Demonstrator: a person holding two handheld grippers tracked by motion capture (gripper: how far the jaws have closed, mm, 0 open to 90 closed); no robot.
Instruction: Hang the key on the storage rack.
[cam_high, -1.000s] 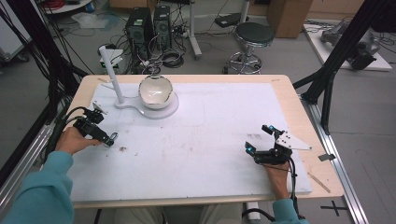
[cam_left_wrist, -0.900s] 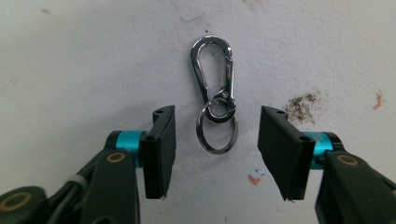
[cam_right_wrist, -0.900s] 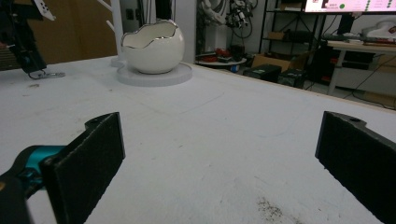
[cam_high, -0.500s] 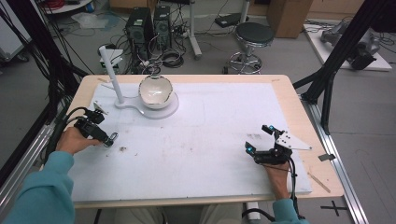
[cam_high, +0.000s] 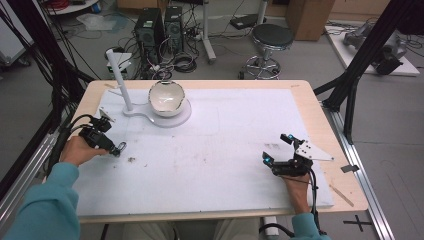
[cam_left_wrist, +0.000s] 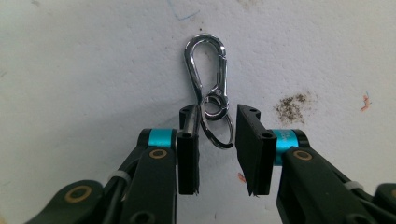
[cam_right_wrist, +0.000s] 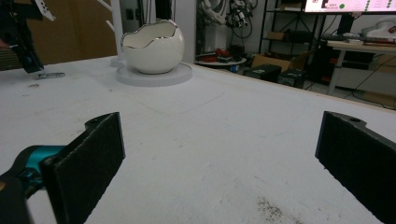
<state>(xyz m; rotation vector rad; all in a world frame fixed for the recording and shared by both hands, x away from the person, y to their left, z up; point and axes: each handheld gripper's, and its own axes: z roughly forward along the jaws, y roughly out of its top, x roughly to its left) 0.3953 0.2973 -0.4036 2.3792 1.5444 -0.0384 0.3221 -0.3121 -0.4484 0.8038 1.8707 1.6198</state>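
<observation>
Left gripper (cam_left_wrist: 217, 135) down over clip (cam_left_wrist: 208, 70) on mat (cam_high: 225, 130), near the left edge; jaws just been closing around its ring (cam_left_wrist: 217, 126), left pad touching, right pad short of it, so not gripped yet. Right gripper (cam_right_wrist: 219, 158) idle, wide apart, holding nothing. Pickup barely begun: pinch, lift and carry toward stand (cam_high: 120, 75) or bowl (cam_high: 166, 97) all left, probably

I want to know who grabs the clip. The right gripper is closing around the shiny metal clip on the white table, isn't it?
Not the right one. The left gripper has the clip between its jaws, which have just been closing; the left gripper view shows its ring between them, with a gap at one pad. The right gripper stands wide open over bare table.
</observation>
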